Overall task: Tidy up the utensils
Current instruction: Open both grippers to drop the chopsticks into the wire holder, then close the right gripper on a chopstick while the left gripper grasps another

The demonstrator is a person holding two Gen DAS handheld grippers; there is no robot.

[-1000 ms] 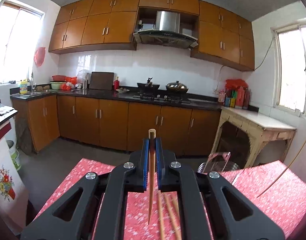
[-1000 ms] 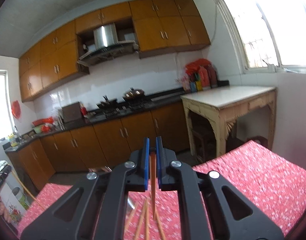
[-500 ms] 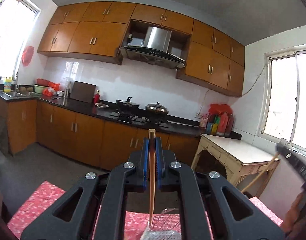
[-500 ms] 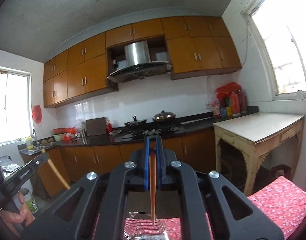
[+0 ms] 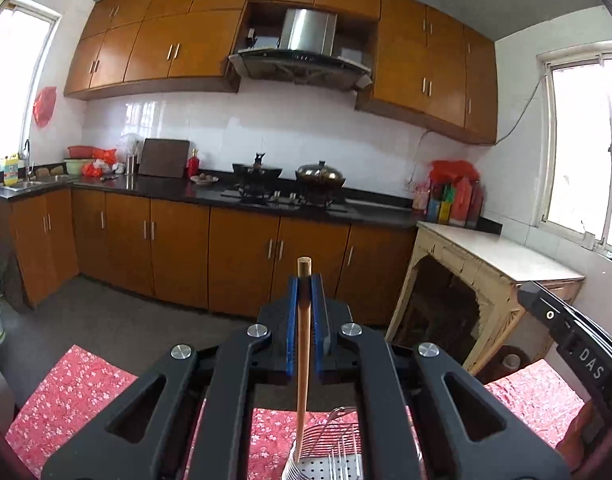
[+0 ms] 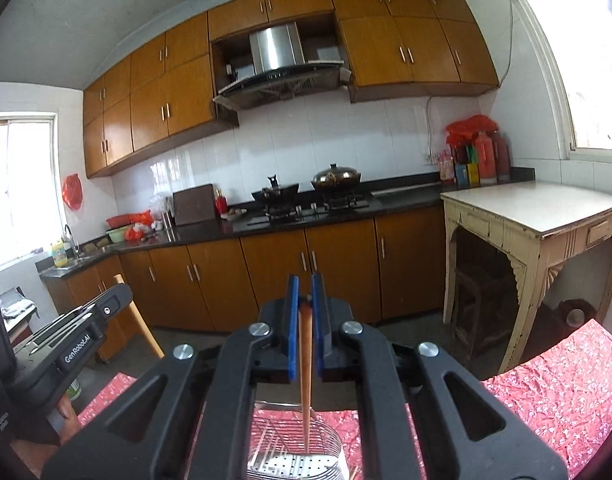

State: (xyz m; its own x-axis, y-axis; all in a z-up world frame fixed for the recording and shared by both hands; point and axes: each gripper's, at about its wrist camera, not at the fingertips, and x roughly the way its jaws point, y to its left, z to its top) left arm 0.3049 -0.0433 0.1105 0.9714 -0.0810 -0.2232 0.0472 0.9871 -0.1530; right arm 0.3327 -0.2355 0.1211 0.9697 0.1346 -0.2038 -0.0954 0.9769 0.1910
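Pointing near level, both grippers' fingers clamp chopsticks (one each) above wire holder (image 6: 293,452).

A red floral-print tablecloth (image 5: 77,400), orange-brown cabinets (image 5: 177,252), a black countertop (image 5: 169,192) and white wall tiles (image 5: 265,136).

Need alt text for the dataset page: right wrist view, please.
Right gripper shut on a chopstick, tip down over a wire utensil basket on a red floral tablecloth. Left gripper at the left edge; kitchen counter behind.

wrist cams | facing kitchen counter (image 5: 241,196) | both show wire basket (image 6: 293,448)
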